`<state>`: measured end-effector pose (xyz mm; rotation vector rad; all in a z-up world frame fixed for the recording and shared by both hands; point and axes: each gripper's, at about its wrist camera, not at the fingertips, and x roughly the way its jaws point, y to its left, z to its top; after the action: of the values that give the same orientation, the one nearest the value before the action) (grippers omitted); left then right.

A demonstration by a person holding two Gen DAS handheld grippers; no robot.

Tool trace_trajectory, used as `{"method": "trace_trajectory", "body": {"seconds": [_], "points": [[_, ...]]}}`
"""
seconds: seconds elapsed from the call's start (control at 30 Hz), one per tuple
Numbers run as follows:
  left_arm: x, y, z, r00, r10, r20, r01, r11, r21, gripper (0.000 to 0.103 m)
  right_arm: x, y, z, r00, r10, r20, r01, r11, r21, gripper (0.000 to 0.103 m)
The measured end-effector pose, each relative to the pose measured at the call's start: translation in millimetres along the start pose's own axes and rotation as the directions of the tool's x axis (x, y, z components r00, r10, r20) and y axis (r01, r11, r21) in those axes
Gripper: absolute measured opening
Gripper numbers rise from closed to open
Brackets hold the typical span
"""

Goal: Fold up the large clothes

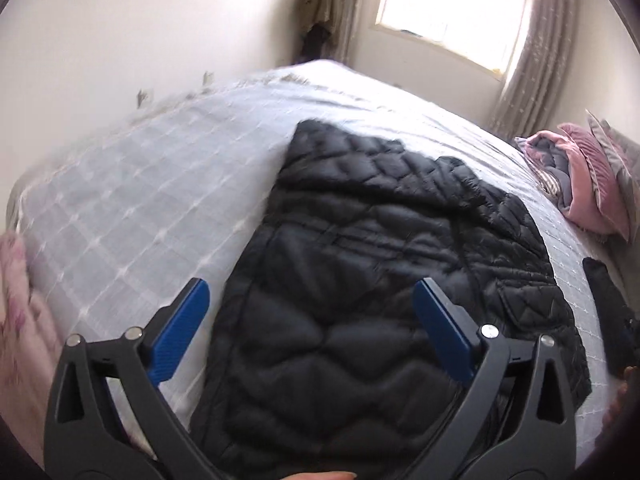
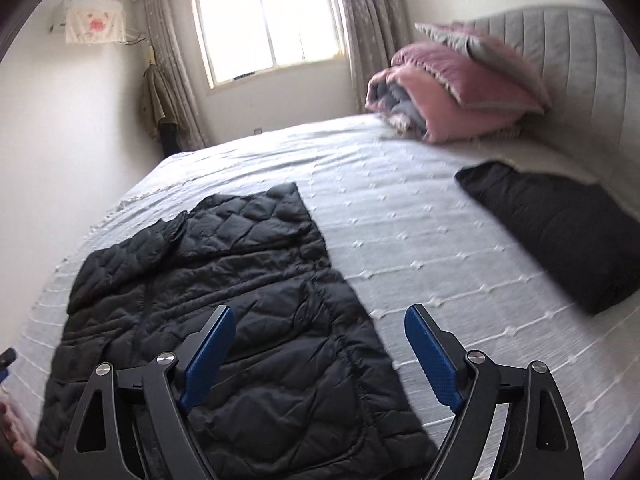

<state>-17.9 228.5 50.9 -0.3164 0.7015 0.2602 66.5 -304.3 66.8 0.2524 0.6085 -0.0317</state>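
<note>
A black quilted puffer jacket lies flat on the pale grey bedspread, a sleeve folded across its body. It also shows in the right wrist view, on the bed's near left part. My left gripper is open and empty, hovering above the jacket's near end. My right gripper is open and empty, above the jacket's near right edge. Neither gripper touches the cloth.
A folded black garment lies on the bed to the right. Pink and grey pillows and a blanket are piled at the grey headboard. A window with curtains is behind. White walls run along the bed's far side.
</note>
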Motion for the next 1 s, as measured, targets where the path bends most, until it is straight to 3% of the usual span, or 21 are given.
{"method": "trace_trajectory", "body": {"seconds": [0.1,0.17,0.3,0.33,0.4,0.53,0.67,0.83,0.9,1.0], "points": [[-2.7,24.3,-15.2,0.997,-0.044,-0.069,0.039,0.997,-0.07,0.101,-8.7,0.9,-0.1,1.0,0.023,0.01,-0.023,1.0,-0.009,0.09],[-4.8,37.4,-24.4,0.994,-0.026,-0.105,0.016,0.995,-0.096,0.101,-9.4,-5.9,-1.9,0.998,0.067,-0.003,-0.067,0.998,0.018,0.091],[-7.8,58.0,-38.2,0.983,-0.077,-0.17,0.049,0.985,-0.164,0.101,-2.2,-39.4,-10.5,0.997,0.052,-0.054,-0.041,0.983,0.182,0.092],[-7.9,64.2,-42.0,0.978,-0.095,-0.187,0.058,0.98,-0.192,0.101,4.7,-48.9,-14.9,0.993,-0.003,-0.114,0.028,0.975,0.219,0.092],[-7.8,76.1,-51.9,0.969,-0.122,-0.215,0.063,0.963,-0.262,0.101,14.6,-55.4,-23.0,0.979,-0.046,-0.198,0.088,0.975,0.206,0.092],[-2.2,86.0,-69.6,0.947,-0.158,-0.279,0.068,0.949,-0.307,0.101,22.0,-61.8,-35.6,0.957,0.052,-0.287,0.019,0.971,0.239,0.092],[-3.6,84.5,-79.5,0.95,-0.16,-0.267,0.081,0.955,-0.285,0.101,22.3,-62.8,-49.6,0.936,0.061,-0.347,0.013,0.978,0.207,0.09],[0.6,88.8,-89.7,0.946,-0.145,-0.291,0.059,0.957,-0.283,0.101,20.9,-61.4,-65.3,0.92,0.034,-0.39,0.027,0.989,0.148,0.048],[2.2,89.1,-92.6,0.945,-0.144,-0.292,0.058,0.957,-0.283,0.101,25.6,-59.7,-71.6,0.912,0.007,-0.411,0.047,0.992,0.12,0.046],[4.7,88.1,-96.3,0.942,-0.132,-0.307,0.047,0.962,-0.27,0.101,40.5,-51.1,-82.1,0.886,-0.057,-0.46,0.075,0.997,0.022,0.032]]}}
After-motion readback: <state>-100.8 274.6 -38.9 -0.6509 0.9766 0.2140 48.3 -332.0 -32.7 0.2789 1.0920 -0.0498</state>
